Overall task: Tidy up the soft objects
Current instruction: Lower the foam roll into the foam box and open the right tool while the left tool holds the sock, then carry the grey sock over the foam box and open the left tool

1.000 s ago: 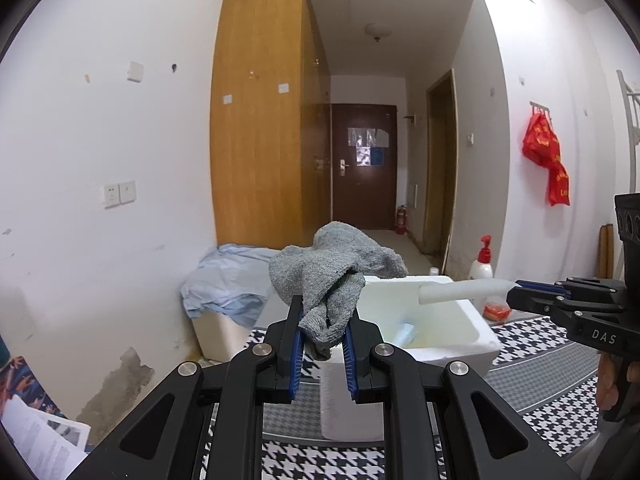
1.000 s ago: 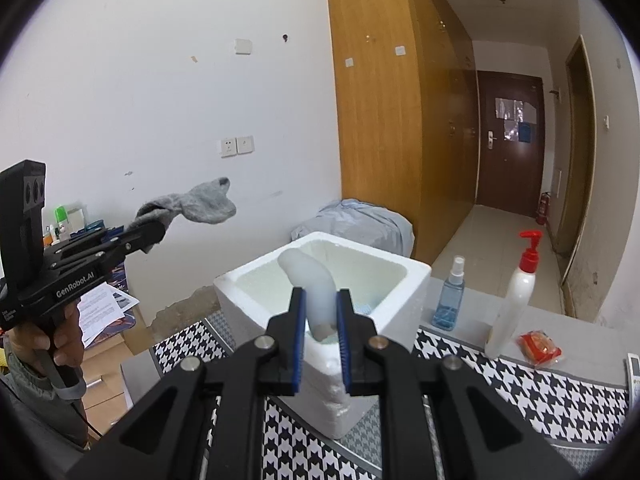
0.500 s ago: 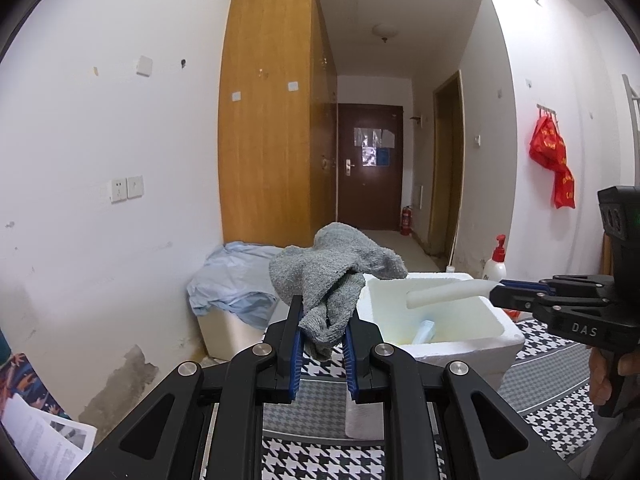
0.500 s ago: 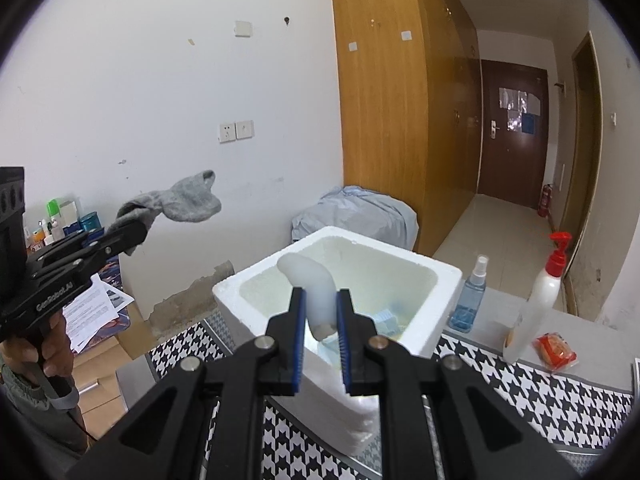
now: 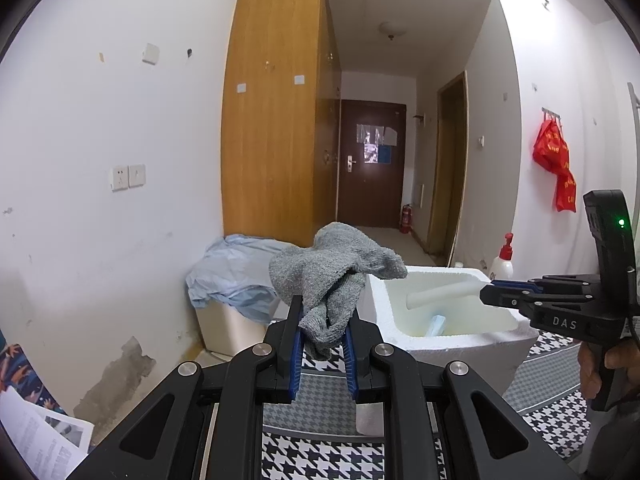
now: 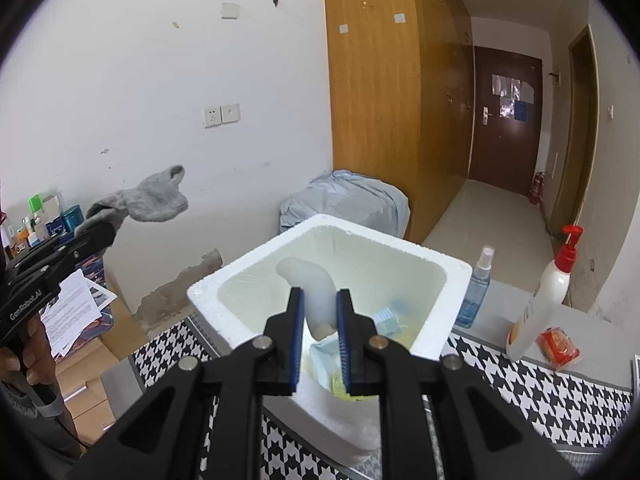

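Note:
My left gripper [image 5: 322, 334] is shut on a grey sock [image 5: 332, 276] and holds it in the air to the left of a white foam box [image 5: 460, 344]. The sock also shows in the right wrist view [image 6: 148, 200]. My right gripper [image 6: 318, 320] is shut on a soft white tube-shaped object [image 6: 312, 284] and holds it over the open foam box [image 6: 436, 308]. The same white object [image 5: 440, 292] shows above the box in the left wrist view. Small light items lie inside the box.
The box stands on a houndstooth-patterned table [image 6: 540, 392]. A blue spray bottle [image 6: 476, 288], a white pump bottle [image 6: 544, 300] and a red packet [image 6: 558, 348] stand to the box's right. A blue-covered bin [image 5: 236, 280] sits by the wall. Papers [image 6: 76, 312] lie at left.
My right gripper has moved forward and down over the box with the white object. My left gripper has drifted left with the grey sock held.

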### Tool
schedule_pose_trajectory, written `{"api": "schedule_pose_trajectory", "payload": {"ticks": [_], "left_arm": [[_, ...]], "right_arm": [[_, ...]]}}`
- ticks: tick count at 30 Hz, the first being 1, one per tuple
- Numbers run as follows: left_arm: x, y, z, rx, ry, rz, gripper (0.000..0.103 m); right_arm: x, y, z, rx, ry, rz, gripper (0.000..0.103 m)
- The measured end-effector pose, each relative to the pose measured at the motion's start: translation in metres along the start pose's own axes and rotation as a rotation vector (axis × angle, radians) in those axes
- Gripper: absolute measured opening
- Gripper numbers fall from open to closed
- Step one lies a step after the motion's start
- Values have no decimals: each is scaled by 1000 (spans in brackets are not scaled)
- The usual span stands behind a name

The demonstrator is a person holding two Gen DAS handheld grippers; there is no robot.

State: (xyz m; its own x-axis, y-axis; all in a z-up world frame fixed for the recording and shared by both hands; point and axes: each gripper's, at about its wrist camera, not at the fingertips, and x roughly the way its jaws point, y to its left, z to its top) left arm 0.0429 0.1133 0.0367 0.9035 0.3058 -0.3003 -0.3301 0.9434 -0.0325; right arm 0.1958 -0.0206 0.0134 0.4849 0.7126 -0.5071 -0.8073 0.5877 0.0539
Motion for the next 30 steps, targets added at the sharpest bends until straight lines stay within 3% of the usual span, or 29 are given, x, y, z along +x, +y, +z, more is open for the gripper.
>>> {"api": "schedule_pose_trajectory", "payload": {"ticks": [5,8,10,12,14,20,25,30], "left_arm": [[1,1,-1,-1,5,2,18],[2,2,-1,-1,8,5,18],[2,2,-2,-2,9,3,18],[2,3,-2,-5,8,1,18],[3,4,-2,-6,9,3,18],[5,2,-1,-6,11,-2,18],[7,-1,0,-1,8,-19,18],[12,-9,2,6,7,-44,18]], "right_arm": [[6,0,1,4,13,4,19],[10,-3,2,19,26,-2,26],[12,-4,2,30,32,-10,37],[12,-7,1,46,31,-2,73],[10,-7,0,47,30,-3,89],[4,-1,-3,16,15,-16,102],[-7,-5,-5,39,-3,24,102],[-21,-16,-12,61,-28,-19,102]]}}
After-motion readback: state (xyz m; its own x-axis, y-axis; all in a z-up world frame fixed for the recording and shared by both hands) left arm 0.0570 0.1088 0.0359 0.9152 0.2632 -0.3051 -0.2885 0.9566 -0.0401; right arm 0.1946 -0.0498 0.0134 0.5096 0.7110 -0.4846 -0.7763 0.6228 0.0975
